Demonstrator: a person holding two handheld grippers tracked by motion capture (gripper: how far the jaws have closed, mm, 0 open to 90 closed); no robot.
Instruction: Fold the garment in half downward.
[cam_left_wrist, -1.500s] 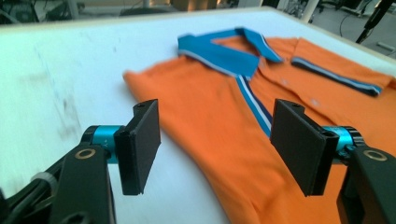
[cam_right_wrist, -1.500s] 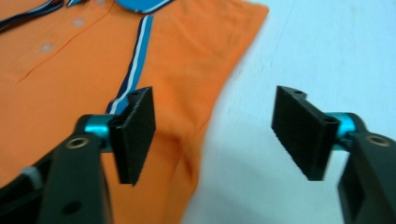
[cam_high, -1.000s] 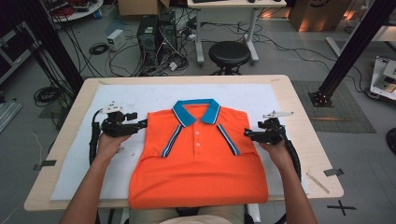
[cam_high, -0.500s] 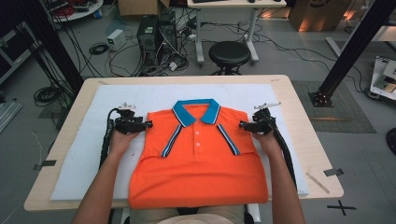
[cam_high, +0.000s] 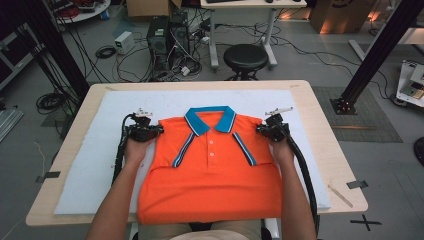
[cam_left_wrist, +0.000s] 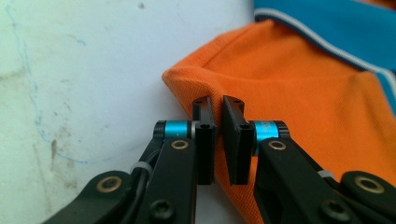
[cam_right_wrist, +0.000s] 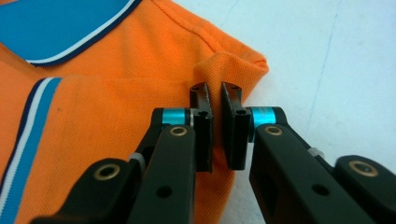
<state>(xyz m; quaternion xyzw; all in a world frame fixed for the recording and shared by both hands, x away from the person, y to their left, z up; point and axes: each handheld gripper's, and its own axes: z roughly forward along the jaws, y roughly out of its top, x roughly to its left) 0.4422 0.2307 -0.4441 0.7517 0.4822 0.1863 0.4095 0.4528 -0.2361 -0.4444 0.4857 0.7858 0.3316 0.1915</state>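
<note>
Two grippers, left (cam_high: 156, 130) and right (cam_high: 261, 129), pinched the polo shirt (cam_high: 212, 170) at its shoulder corners, flanking the collar (cam_high: 210, 120). We judged both bites shallow; a lift could slip them.

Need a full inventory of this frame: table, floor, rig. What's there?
Polo shirt: 1, orange with blue collar, folded, centre of the mat.
Mat: 1, white, covering the tabletop.
Table: 1, light wood, centre.
Stool: 1, black, behind the table.
Computer tower: 1, black, floor behind the table among cables.
Desk: 1, white legs, back of the room.
Tape marks: black, floor at right.
Left gripper: black, blue rings, fingers pinching the shirt's left shoulder corner.
Right gripper: same, pinching the right shoulder corner.
Forearms: 2, from the bottom edge.
</note>
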